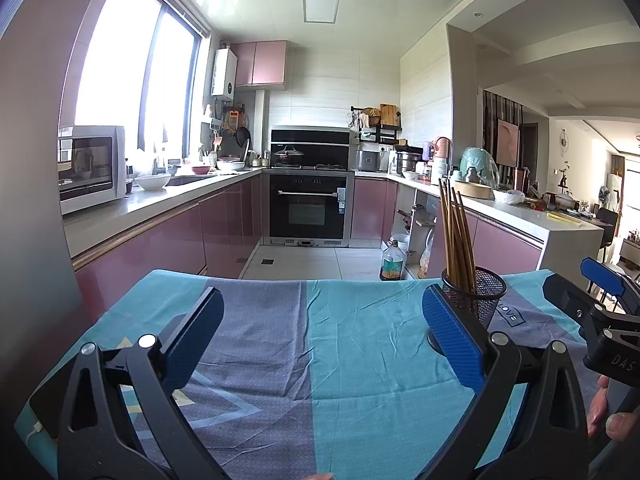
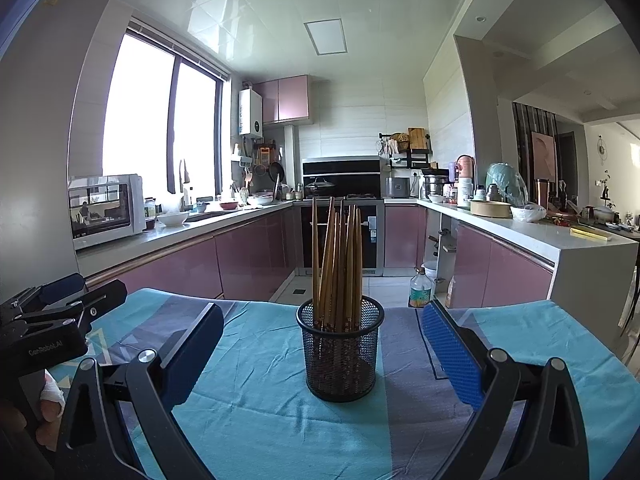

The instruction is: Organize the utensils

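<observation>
The wooden chopsticks (image 2: pixel 338 264) stand bundled upright in the black mesh holder (image 2: pixel 340 354), which sits on the blue-and-grey patterned cloth (image 2: pixel 256 408) straight ahead of my right claw (image 2: pixel 322 354). That claw is spread wide and grips nothing; my left claw (image 1: pixel 320 340), off to the holder's left, is likewise wide open and empty. I see no loose utensils on the cloth, so I judge the sorting finished or nearly so. Next calls for checking the bundle sits steady, then backing both claws clear without knocking the holder.
</observation>
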Motion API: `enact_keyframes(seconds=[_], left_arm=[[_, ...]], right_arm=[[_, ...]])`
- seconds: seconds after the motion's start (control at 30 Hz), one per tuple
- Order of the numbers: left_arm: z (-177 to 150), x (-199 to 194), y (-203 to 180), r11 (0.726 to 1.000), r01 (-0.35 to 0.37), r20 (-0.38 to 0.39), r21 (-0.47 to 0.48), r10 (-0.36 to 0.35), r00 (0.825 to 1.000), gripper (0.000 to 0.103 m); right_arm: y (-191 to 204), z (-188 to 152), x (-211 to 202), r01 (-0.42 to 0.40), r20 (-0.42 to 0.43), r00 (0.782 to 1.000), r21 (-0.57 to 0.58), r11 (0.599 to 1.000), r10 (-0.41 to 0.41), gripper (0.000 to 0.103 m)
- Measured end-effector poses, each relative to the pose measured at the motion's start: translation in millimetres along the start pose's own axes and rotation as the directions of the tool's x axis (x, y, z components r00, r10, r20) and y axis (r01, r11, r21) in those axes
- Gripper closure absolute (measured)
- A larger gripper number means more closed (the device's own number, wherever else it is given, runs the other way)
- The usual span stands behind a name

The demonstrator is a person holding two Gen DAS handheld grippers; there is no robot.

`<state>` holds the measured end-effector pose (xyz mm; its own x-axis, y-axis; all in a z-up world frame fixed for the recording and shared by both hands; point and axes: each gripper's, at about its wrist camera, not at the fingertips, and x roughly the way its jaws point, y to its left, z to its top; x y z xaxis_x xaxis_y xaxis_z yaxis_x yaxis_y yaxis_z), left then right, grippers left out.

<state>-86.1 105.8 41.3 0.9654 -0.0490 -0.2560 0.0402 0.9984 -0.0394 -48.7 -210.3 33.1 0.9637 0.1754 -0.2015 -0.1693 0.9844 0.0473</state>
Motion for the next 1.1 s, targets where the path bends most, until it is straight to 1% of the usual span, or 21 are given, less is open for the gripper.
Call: enact_keyframes(seconds=[1.1], left_arm=[[0.1, -1.3, -0.3, 1.0, 0.008, 0.0, 0.005, -0.008, 1.0, 0.005]], right_arm=[[3.0, -1.1, -1.2, 0.004, 0.002, 1.0, 0.006, 1.0, -0.004, 0.007]])
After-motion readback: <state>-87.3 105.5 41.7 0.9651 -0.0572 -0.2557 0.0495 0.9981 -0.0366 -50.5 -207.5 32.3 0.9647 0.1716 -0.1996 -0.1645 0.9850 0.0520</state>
